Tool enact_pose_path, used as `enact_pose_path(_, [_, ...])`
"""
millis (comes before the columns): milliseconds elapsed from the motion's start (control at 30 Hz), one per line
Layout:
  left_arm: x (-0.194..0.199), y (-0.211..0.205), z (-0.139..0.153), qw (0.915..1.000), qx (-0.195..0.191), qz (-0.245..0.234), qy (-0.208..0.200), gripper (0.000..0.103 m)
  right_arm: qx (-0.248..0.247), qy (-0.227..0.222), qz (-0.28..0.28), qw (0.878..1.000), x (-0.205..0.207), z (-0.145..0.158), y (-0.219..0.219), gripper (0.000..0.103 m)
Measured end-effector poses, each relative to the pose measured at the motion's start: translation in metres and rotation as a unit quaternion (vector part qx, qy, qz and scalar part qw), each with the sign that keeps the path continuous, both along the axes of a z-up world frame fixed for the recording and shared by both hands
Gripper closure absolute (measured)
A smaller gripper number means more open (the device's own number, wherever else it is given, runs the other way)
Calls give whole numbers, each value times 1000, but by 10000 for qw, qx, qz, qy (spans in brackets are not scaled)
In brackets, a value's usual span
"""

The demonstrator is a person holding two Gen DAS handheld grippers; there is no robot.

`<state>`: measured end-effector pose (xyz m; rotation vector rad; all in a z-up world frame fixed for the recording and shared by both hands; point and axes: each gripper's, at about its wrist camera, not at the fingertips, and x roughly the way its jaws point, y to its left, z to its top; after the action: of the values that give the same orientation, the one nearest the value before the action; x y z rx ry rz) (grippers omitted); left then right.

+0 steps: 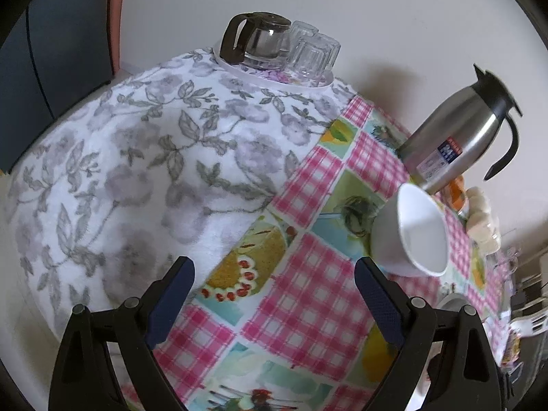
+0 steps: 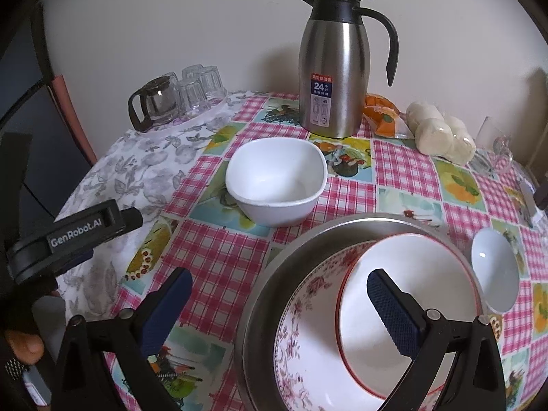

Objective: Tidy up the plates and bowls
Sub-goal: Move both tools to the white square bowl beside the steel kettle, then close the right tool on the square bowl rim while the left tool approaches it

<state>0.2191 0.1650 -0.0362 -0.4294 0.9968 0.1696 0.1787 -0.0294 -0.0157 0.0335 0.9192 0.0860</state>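
A pale wall stands behind a table (image 2: pixel 219 250) with a pink checked cloth; a grey flowered towel (image 1: pixel 144 157) covers its left end. At the far left corner a round tray (image 2: pixel 191 121) carries a glass pot (image 2: pixel 152 102) and upturned glasses (image 2: pixel 198 90). At the far edge, near the wall, a steel jug (image 2: pixel 334 65) stands upright, with an orange packet (image 2: pixel 382 113) and a bag of white buns (image 2: pixel 441 135) to its right.

A white square bowl (image 2: pixel 275 179) sits in the middle of the table, just in front of the jug and apart from it. Between this bowl and the tray the cloth is free, and also between the bowl and the near edge on the left.

At the near edge a steel basin (image 2: pixel 270 291) holds a flowered bowl (image 2: pixel 301 311), and inside that a white bowl with a red rim (image 2: pixel 407 274). A small white dish (image 2: pixel 495 269) lies just beside the basin on the right.

The right gripper (image 2: pixel 279 294) is wide and holds nothing; one finger (image 2: pixel 394 311) hangs over the red-rimmed bowl, the other is outside the basin, over the cloth. I cannot tell if it touches anything. The left gripper (image 1: pixel 274 281) is also wide and empty, above the border of towel and cloth, with the square bowl near its right finger (image 1: pixel 378 303).
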Motion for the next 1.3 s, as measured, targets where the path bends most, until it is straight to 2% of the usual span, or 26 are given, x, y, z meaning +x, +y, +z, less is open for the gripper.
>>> enact_pose_path(200, [5, -4, 7, 9994, -139, -78, -310, 8, -78, 54, -11, 10000, 9, 6, 1, 0])
enact_pose_path(333, [12, -4, 9, 9979, -450, -132, -451, 8, -92, 124, -15, 9999, 20, 10, -4, 0])
enact_pose_path(433, [18, -9, 10, 9976, -470, -282, -427, 8, -201, 150, -92, 9996, 31, 19, -11, 0])
enact_pose_path(533, [24, -13, 11, 9967, -536, -389, -462, 8, -109, 194, -177, 9996, 44, 27, -22, 0])
enact_pose_path(733, [39, -26, 2, 9960, -653, -573, -231, 8, 60, 450, -335, 9984, 68, 28, -36, 1])
enact_pose_path(900, [52, -39, -4, 9947, -813, -629, -56, 10, 172, 872, -536, 9946, 90, 12, -46, 19])
enact_pose_path(967, [57, -46, -7, 9942, -856, -659, -16, 20, 221, 1022, -614, 9926, 97, 6, -50, 21])
enact_pose_path(1033, [62, -52, -12, 9938, -885, -667, 67, 27, 209, 1112, -679, 9913, 103, 2, -53, 30])
enact_pose_path(1133, [65, -60, -20, 9934, -928, -657, 140, 28, 228, 1244, -713, 9894, 109, -3, -55, 35])
enact_pose_path(1200, [67, -63, -25, 9931, -955, -650, 178, 35, 191, 1324, -723, 9884, 114, -5, -55, 44])
enact_pose_path(1233, [68, -64, -26, 9931, -961, -652, 191, 42, 141, 1367, -717, 9879, 117, -7, -53, 46])
enact_pose_path(1300, [71, -67, -30, 9931, -946, -651, 222, 46, 78, 1404, -661, 9879, 121, -10, -50, 48])
